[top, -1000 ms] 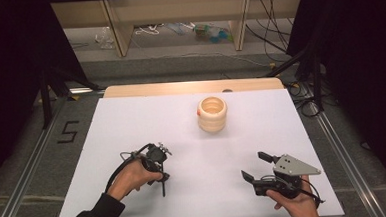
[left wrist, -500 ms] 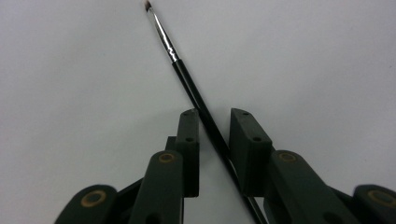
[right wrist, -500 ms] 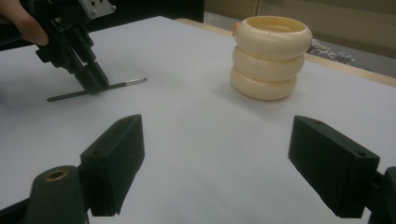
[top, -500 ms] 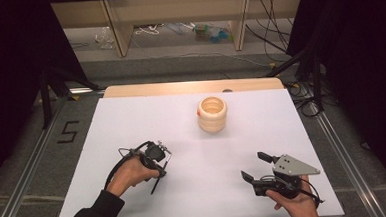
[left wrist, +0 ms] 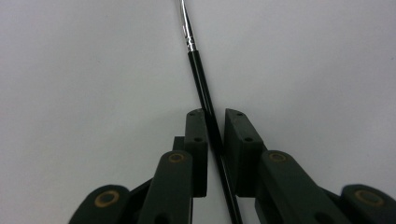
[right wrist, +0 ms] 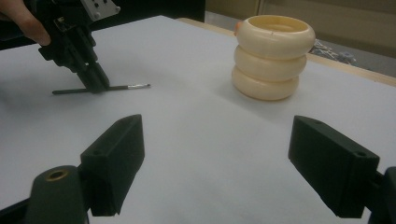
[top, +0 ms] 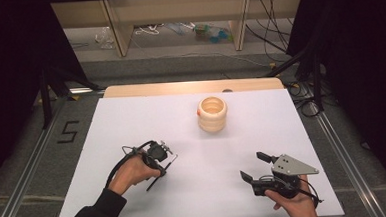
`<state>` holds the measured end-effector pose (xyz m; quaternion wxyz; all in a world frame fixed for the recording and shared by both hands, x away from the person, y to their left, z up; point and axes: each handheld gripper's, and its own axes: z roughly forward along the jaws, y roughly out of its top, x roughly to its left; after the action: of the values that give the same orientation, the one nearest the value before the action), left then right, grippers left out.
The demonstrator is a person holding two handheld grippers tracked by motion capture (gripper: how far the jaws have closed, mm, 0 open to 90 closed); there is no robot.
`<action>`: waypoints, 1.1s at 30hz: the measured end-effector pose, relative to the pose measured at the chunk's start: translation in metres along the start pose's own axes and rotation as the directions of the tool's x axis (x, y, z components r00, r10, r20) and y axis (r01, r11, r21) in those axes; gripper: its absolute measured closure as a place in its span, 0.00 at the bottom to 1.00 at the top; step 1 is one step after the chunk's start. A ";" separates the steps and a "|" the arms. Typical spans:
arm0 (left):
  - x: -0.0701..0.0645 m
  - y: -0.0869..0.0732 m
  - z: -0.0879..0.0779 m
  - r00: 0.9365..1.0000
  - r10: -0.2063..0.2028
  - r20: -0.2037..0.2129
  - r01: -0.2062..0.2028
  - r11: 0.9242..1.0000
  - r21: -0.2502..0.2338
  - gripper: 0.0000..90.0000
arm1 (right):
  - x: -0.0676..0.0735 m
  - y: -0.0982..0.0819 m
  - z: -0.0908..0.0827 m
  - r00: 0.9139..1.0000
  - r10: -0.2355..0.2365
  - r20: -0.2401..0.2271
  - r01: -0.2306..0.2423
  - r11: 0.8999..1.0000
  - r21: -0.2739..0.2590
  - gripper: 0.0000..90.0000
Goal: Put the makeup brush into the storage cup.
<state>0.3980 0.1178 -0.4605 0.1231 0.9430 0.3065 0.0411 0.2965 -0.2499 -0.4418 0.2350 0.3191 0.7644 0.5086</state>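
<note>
Paintbrush (top: 160, 169), one thin black stick, is lying in my left gripper (top: 156, 160) from the high view, on the white table (top: 131, 121); one cream ribbed pot (top: 212, 114) is standing well beyond both grippers. My right gripper (top: 256, 167) is resting with jaws apart. In the left gripper view, I am clamping the glossy handle (left wrist: 205, 93), metal ferrule ahead. In the right gripper view, jaws are gaping; three stacked rings are forming the pot (right wrist: 273, 56).

White table (top: 131, 121); painted "5" (top: 67, 131) on floor; cables (top: 272, 26) beyond far edge.
</note>
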 end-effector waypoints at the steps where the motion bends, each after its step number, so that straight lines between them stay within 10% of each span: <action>1: -0.001 0.001 0.000 1.000 -0.002 -0.002 0.002 1.000 -0.004 0.89 | 0.000 0.000 0.000 1.000 0.003 -0.003 -0.003 1.000 0.003 0.22; 33: -0.010 0.007 0.001 0.995 0.088 -0.048 -0.086 0.995 0.044 0.95 | 0.002 0.002 0.002 1.000 -0.007 -0.005 0.007 1.000 0.005 0.22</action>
<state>0.3945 0.1060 -0.4597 0.0936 0.9565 0.2688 0.0634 0.2971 -0.2468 -0.4407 0.2344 0.3157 0.7674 0.5065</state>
